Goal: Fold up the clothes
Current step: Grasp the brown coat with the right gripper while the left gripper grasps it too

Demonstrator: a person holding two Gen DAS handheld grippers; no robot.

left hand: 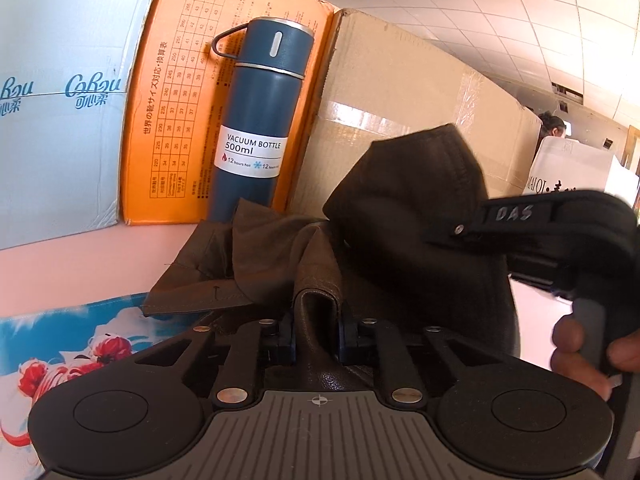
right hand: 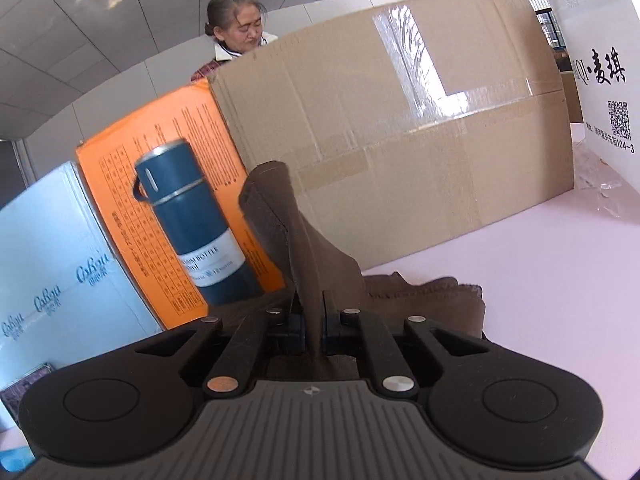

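Base of vacuum bottle [left hand: 256, 120] hidden behind brown garment [left hand: 248, 264] at six o'clock. Floral cloth [left hand: 60, 344] cut off at nine o'clock edge.

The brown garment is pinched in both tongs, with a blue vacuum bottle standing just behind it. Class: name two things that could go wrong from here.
1. The blue vacuum bottle stands upright just behind the brown garment; swinging cloth could tip it over.
2. The left tongs and right tongs each pinch only a narrow ridge of fabric, so a pull might slip it free and spoil the fold.
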